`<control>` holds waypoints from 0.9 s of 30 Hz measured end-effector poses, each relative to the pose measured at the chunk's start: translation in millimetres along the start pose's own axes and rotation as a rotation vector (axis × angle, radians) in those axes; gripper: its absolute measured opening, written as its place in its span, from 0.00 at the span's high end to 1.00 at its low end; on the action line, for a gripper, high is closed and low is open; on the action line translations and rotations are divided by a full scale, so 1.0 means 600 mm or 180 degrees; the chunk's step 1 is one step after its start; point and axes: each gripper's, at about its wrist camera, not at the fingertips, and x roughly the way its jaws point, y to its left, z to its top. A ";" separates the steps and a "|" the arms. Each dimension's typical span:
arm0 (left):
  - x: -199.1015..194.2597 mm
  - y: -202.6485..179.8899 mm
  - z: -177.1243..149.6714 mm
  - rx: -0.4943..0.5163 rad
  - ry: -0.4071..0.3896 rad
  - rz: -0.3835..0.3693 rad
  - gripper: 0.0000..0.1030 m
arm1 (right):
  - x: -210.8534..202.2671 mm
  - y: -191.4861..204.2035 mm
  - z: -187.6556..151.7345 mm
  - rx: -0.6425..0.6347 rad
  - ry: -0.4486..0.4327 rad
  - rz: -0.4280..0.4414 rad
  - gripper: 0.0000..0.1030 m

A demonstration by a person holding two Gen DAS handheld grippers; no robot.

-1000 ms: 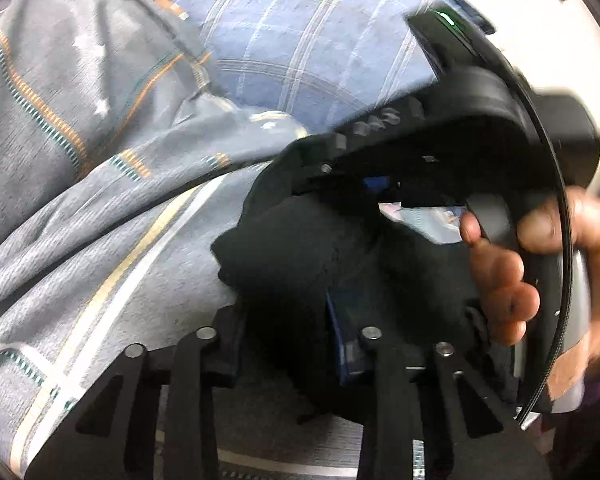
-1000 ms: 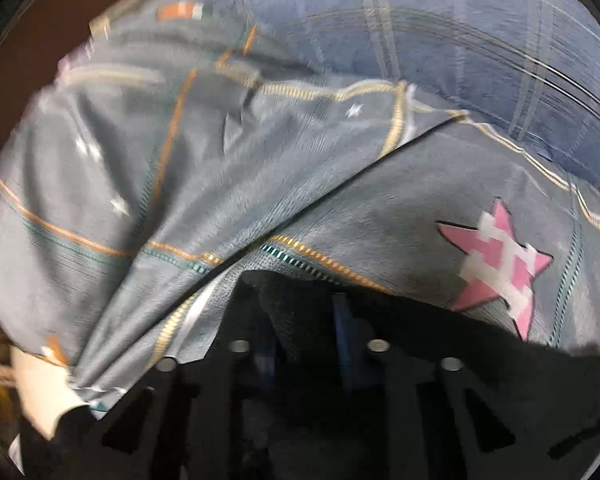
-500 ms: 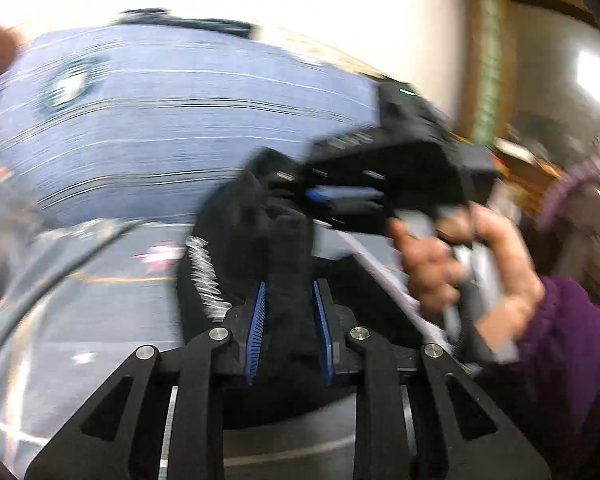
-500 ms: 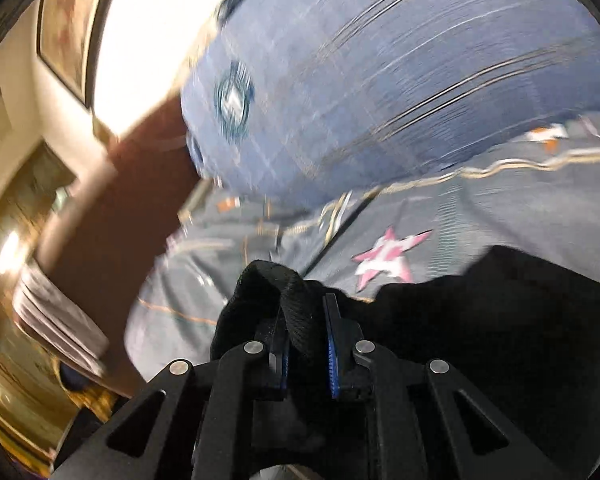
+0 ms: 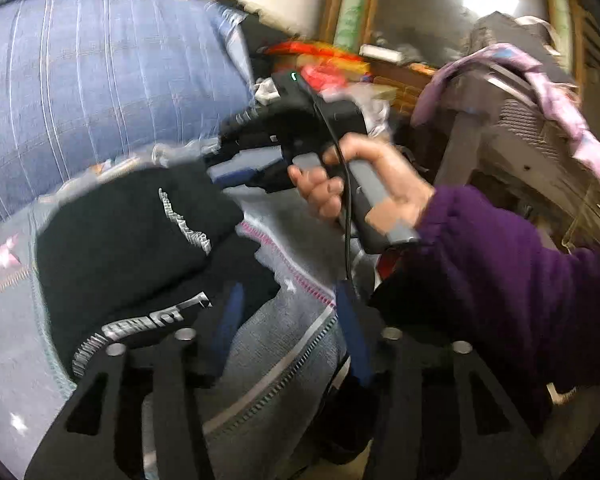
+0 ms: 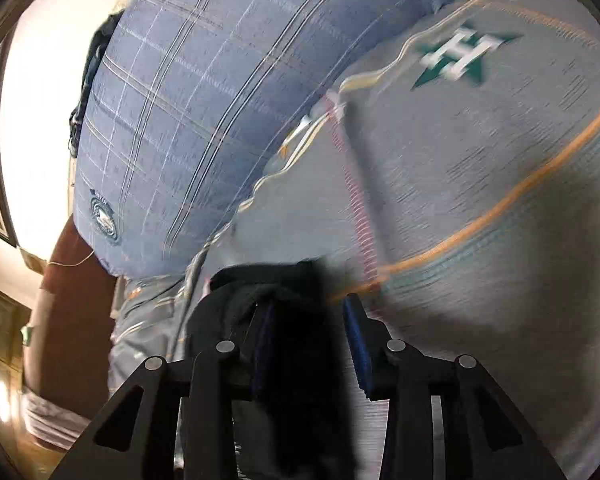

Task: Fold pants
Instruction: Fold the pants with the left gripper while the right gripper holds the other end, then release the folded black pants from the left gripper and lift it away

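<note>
Left tongs (image 5: 288, 332) spread wide, blue pads well apart, nothing caught between them; only grey bedcover (image 5: 268, 356) showing in the gap. Black pants (image 5: 132, 248) bunched in a rounded heap just left of that gap, lying on the bedcover, white lettering along a band near the left finger and a second strip of white print higher on the cloth. Whether the left finger touches the cloth: cannot tell, blurred. Beyond the heap, right tongs (image 5: 236, 170) seen from the side, gripped by a bare hand (image 5: 364, 184) with a purple sleeve (image 5: 512, 280) behind it, a thin black cable trailing down past the handle; tips close to the top edge of the pants. From the right wrist view, right tongs (image 6: 306, 340) also parted, blue pads apart, a dark fold of the pants (image 6: 276, 300) sitting between them against the left pad, the right pad clear of it with grey cover visible alongside. Bedcover (image 6: 480, 200) grey with orange and teal lines, a pink stitched seam and a teal star patch bearing a white H (image 6: 456, 58). Blue checked pillow (image 6: 188, 112) lying behind, touching the cover's edge, round emblem near its lower corner. Cluttered furniture and a pink cloth (image 5: 540, 76) at the far right of the left view, smeared by motion.
</note>
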 end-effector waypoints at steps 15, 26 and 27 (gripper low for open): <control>0.041 0.165 -0.020 -0.0708 0.0176 0.1359 0.37 | 0.025 0.150 -0.082 -0.1396 -0.0241 -0.0192 0.64; 0.032 0.224 -0.060 -0.1266 0.0240 0.1204 0.13 | 0.078 0.141 -0.104 -0.1673 -0.0016 -0.0507 0.52; 0.027 0.223 -0.059 -0.1283 0.0223 0.1181 0.13 | 0.079 0.138 -0.099 -0.1646 0.0000 -0.0477 0.52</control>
